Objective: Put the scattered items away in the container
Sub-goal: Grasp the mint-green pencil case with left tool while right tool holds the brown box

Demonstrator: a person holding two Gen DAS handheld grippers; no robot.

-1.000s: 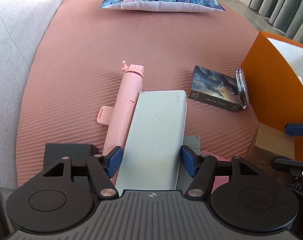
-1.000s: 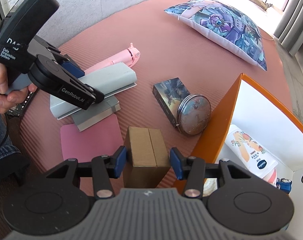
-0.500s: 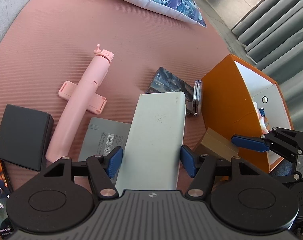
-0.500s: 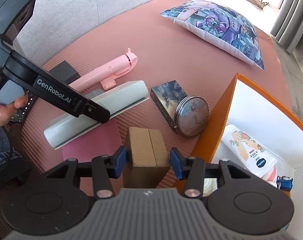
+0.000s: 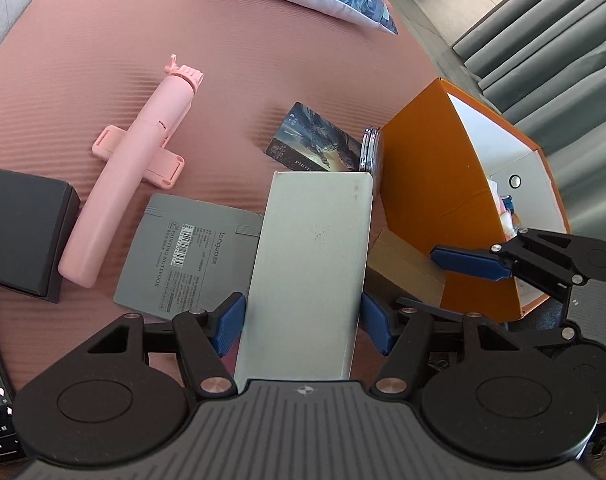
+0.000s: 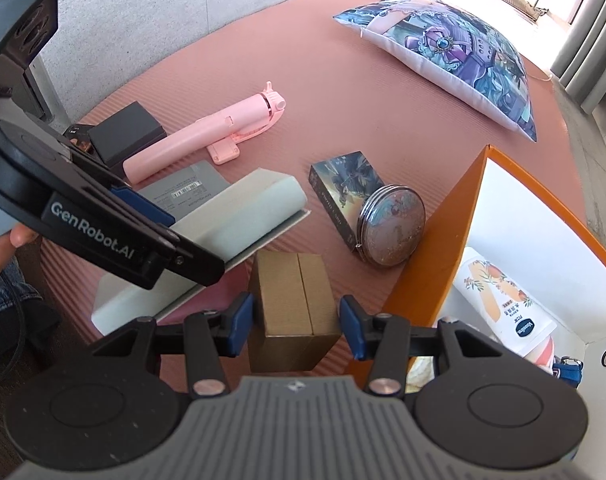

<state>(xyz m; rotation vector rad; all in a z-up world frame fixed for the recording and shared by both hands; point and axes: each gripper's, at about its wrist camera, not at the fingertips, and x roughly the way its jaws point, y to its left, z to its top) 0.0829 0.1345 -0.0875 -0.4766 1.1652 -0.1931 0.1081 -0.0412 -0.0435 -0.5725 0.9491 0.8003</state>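
Left gripper (image 5: 303, 322) clamps a pale-green book (image 5: 315, 264) above the mat, right gripper (image 6: 295, 320) a brown box (image 6: 293, 304) beside the orange container (image 6: 435, 248); tilting could let either slip.

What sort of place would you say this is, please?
Probably a room at home: a pink floor mat with a printed cushion on it, and grey curtains alongside.

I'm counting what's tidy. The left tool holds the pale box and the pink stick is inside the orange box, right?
Not quite. The pink stick lies on the mat, outside the orange box, as the right wrist view shows. The left tool does hold the pale box.
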